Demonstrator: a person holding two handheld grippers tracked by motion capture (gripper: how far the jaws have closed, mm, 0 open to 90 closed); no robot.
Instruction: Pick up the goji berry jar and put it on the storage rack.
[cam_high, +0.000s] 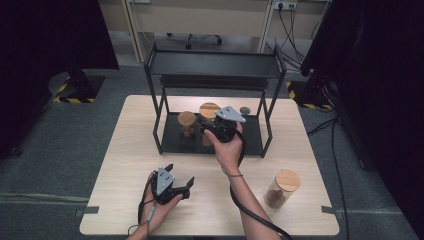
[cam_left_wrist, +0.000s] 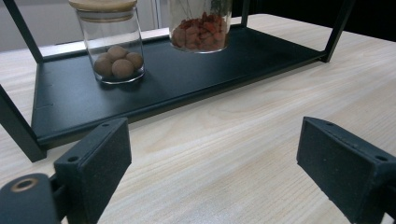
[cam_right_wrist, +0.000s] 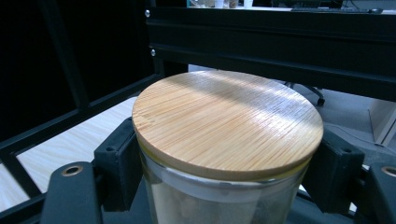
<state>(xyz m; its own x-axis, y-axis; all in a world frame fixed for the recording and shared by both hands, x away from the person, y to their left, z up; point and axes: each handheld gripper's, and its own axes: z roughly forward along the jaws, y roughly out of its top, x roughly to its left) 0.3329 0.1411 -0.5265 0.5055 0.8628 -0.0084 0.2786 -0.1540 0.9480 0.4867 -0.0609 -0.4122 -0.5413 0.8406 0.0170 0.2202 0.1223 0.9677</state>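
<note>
A black two-tier rack (cam_high: 250, 142) stands at the back of the wooden table (cam_high: 125, 165). On its lower shelf (cam_left_wrist: 187, 84) sit a glass jar of brown balls (cam_left_wrist: 114, 46) with a bamboo lid (cam_high: 187, 118) and a jar of red pieces (cam_left_wrist: 201, 28). My right gripper (cam_high: 212, 129) reaches under the top shelf and is shut on the red-piece jar (cam_high: 208, 110) just below its bamboo lid (cam_right_wrist: 229, 121), one pad against each side of the glass. My left gripper (cam_high: 180, 174) rests low over the table's front, open, with nothing between its jaws (cam_left_wrist: 215, 140).
A third lidded jar (cam_high: 282, 186) holding brown balls stands on the table at the front right. A small dark round object (cam_high: 244, 110) lies at the back right of the lower shelf. The rack's top shelf (cam_right_wrist: 280, 32) hangs close above the gripped jar.
</note>
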